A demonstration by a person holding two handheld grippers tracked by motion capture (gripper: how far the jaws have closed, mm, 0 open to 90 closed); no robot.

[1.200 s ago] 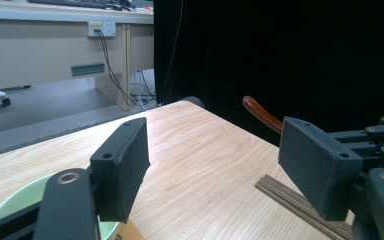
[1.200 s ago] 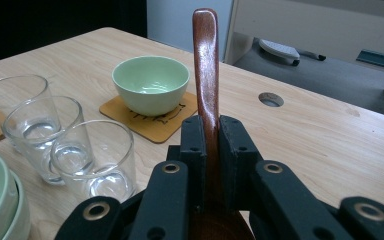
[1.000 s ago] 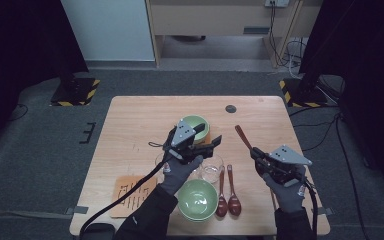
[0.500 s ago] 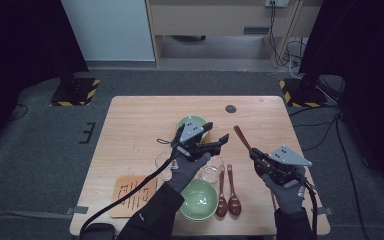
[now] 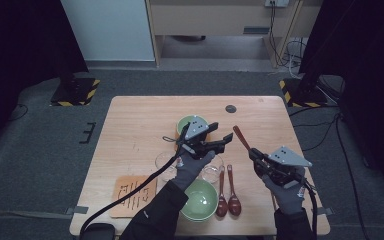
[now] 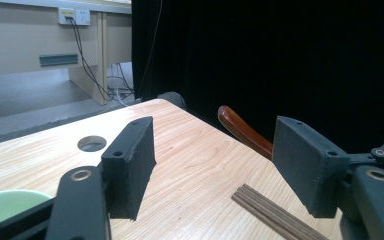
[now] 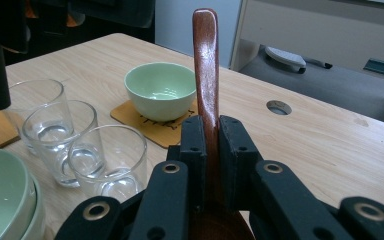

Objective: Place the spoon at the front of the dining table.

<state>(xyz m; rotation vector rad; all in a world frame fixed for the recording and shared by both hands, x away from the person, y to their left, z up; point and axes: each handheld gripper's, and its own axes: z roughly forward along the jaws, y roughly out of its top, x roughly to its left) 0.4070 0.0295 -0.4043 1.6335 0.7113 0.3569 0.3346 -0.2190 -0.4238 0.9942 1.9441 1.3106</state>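
Note:
My right gripper (image 7: 207, 135) is shut on a dark wooden spoon (image 7: 206, 75), whose handle sticks up out of the jaws. From above, that gripper (image 5: 257, 157) sits at the right of the table, and the spoon's handle (image 5: 240, 136) slants up and to the left. My left gripper (image 5: 225, 140) hovers over the table's middle and points right at the handle's tip. Its jaws (image 6: 215, 155) are open and have just been closing, with nothing between the pads. The spoon's handle (image 6: 242, 131) shows just beyond them, near the right pad.
A green bowl (image 7: 162, 90) sits on a coaster (image 7: 145, 122) behind my left gripper. Three clear glasses (image 7: 110, 160) stand near stacked green bowls (image 5: 197, 200). Two more spoons (image 5: 227, 197), a loose coaster (image 5: 135, 195), chopsticks (image 6: 275, 215) and a table hole (image 5: 230, 108) are about.
My left gripper has shifted a little to the right, toward the spoon's handle, and its jaws have narrowed slightly. The right gripper and its spoon have stayed put.

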